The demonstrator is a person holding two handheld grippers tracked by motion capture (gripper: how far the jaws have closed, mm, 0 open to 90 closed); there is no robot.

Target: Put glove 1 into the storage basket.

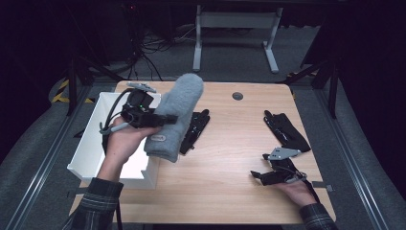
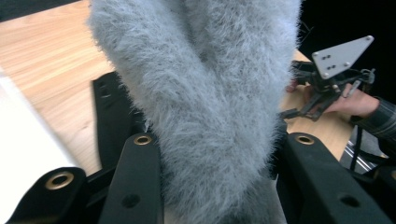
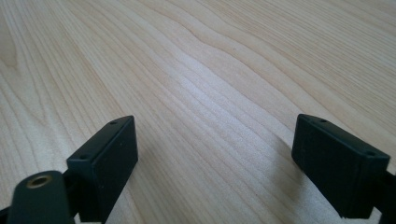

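High view: left gripper [image 1: 160, 120] is clamped across the middle of a folded grey fuzzy cloth [image 1: 176, 115], held clear of the wooden table [image 1: 230, 191] near its left edge. The cloth's long axis runs from a lower end with a small label, near the person's side, up and away to a rounded far end. In the left gripper view the grey pile bulges between both black jaws, so the grip looks firm. A white bin [image 1: 91, 143] sits directly to the left of the held cloth, touching the table's left edge; judged from this, the coming move is a short carry leftward over the bin wall, and the near wall is what the hanging lower end could catch on. A black strap-like item [image 1: 195, 130] lies on the table just right of the cloth, partly under it. Another black item [image 1: 286, 130] lies well apart at the right. Right gripper [image 1: 258, 175] rests low on the table, jaws wide apart with nothing between them, far from the cloth.
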